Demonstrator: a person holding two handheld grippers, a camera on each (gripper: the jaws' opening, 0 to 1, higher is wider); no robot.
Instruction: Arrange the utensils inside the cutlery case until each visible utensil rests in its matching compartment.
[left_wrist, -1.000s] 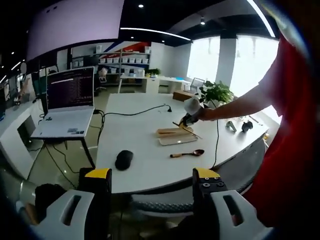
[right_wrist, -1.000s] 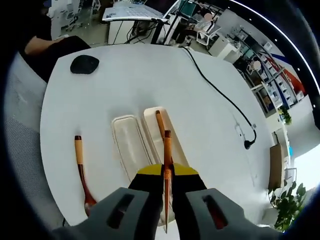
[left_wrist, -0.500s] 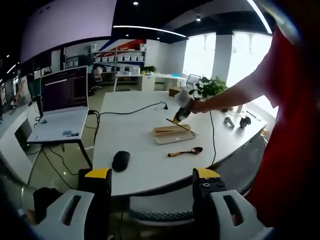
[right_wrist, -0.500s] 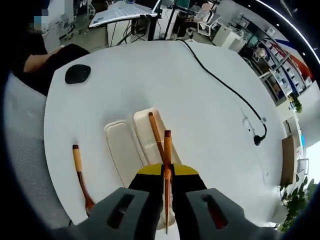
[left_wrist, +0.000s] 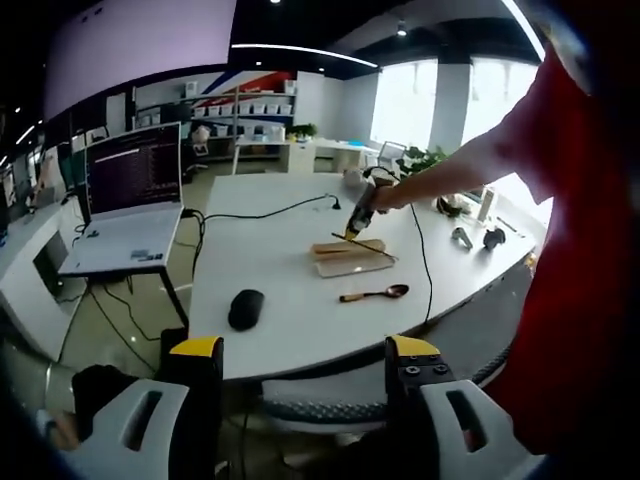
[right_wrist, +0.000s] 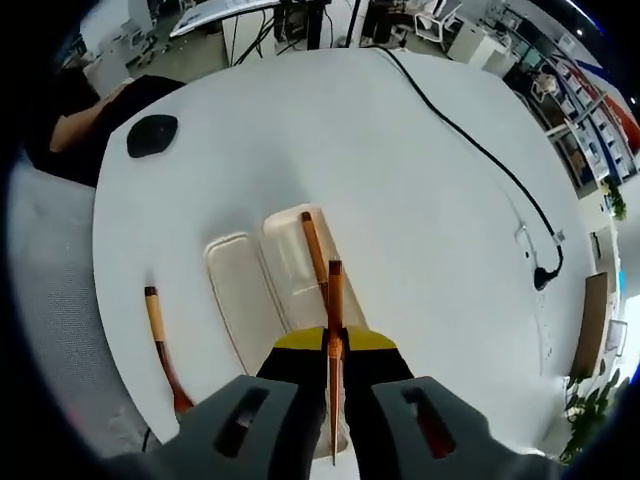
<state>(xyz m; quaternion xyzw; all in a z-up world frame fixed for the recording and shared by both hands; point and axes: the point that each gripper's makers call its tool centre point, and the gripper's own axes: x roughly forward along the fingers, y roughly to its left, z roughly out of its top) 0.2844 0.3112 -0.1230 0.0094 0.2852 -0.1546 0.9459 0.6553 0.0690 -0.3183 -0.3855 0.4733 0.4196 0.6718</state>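
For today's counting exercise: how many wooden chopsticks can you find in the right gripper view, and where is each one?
2. One chopstick is clamped upright in the right gripper. The other chopstick lies in the cutlery case on the white table. Its near end is hidden behind the gripper.

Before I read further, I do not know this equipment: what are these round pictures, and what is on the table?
A person holds a two-jaw gripper in each hand, with a fisheye camera on each.

The left gripper, open and holding nothing, looks across the white table from its edge. There lie a black mouse, a wooden spoon and an open cutlery case.

The right gripper looks down from above the case. It is shut on a wooden chopstick. Another chopstick lies in the case.
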